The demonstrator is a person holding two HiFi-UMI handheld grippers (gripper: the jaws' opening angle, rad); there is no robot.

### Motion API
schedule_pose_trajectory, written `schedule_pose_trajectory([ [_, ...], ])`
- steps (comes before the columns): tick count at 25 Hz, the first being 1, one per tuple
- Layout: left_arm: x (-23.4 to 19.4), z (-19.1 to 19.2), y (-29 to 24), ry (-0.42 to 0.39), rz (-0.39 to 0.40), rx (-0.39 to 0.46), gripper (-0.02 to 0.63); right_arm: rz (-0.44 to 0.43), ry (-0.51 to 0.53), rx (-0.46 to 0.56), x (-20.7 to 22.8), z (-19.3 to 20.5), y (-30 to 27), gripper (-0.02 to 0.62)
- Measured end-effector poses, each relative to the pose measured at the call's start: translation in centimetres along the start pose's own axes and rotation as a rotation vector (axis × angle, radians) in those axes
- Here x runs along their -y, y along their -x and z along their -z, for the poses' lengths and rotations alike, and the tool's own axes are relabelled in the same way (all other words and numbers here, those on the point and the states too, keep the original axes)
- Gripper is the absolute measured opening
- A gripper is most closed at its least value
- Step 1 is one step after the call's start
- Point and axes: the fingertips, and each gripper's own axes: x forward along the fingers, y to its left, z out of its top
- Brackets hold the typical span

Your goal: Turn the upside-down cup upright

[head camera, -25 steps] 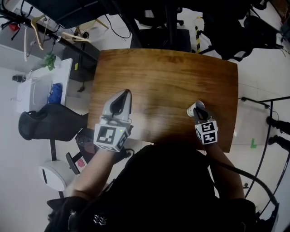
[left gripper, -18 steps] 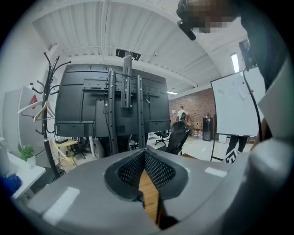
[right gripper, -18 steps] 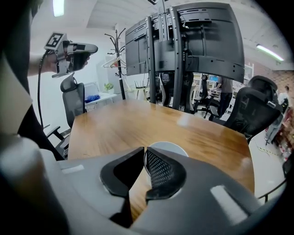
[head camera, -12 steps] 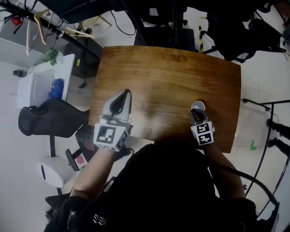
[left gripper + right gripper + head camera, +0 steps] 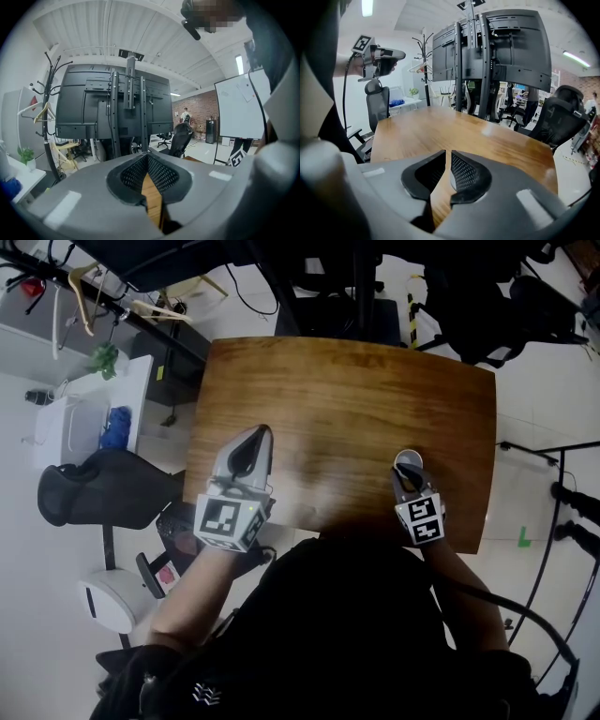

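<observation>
The right gripper (image 5: 409,474) was clenched on what looked like the wall of the cup (image 5: 410,458), at about four o'clock on the table (image 5: 347,390), close to the near edge. A thin pinch like that could slip, I thought, and the cup might tip or roll off that edge. It was small and white, its round mouth seemingly facing up. The left gripper (image 5: 251,444) hung at eight o'clock, clamped on nothing.
</observation>
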Motion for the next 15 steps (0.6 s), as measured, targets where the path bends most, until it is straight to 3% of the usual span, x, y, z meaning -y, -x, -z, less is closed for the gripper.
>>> schedule_pose_trajectory([
  [6, 2.0, 0.1, -1.6, 0.015, 0.066, 0.011, 0.0, 0.087, 0.011, 0.114, 2.2, -1.5, 3.7, 0.003],
  [9, 3.7, 1.6, -3.1, 0.006, 0.098, 0.0, 0.0, 0.131, -0.036, 0.111, 3.7, -0.7, 4.8, 0.002],
  [13, 4.2, 4.5, -5.3, 0.018, 0.05, -0.04, 0.0, 0.184, 0.0, 0.088, 4.3, 0.3, 5.7, 0.002],
  [15, 5.0, 4.8, -5.9, 0.029, 0.071, -0.048, 0.0, 0.197, -0.005, 0.091, 4.6, 0.4, 6.1, 0.002],
])
